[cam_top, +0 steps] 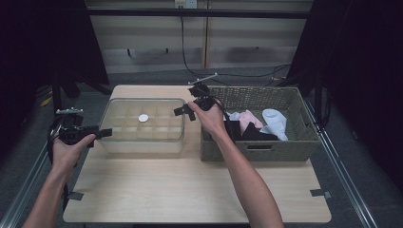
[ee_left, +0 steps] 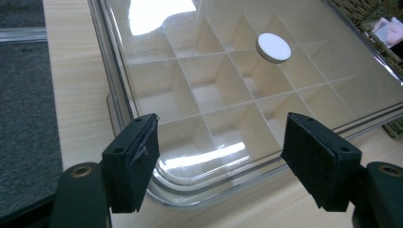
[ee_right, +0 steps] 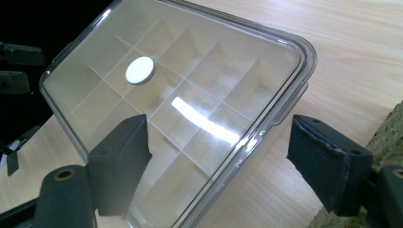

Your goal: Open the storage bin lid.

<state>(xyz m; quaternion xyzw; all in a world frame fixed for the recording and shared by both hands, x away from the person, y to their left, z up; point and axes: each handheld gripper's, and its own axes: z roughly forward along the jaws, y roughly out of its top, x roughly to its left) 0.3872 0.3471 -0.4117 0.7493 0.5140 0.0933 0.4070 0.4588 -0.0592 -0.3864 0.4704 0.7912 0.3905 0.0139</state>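
A clear plastic box [cam_top: 142, 126] with a lid and a grid of empty compartments sits on the wooden table. A white round knob [cam_top: 143, 117] lies on the lid's middle. My left gripper [cam_top: 100, 133] hovers at the box's left side, open, jaws astride the near corner of the lid [ee_left: 199, 185]. My right gripper [cam_top: 183, 112] is held over the box's right edge, also open, above a corner of the lid [ee_right: 294, 52]. The white knob [ee_left: 273, 47] [ee_right: 139, 70] shows in both gripper views.
A woven basket [cam_top: 261, 149] stands right of the box, holding pink, white and black socks [cam_top: 261, 123]. Bare table [cam_top: 190, 185] lies in front. Dark curtains flank the table; cables hang at the back wall.
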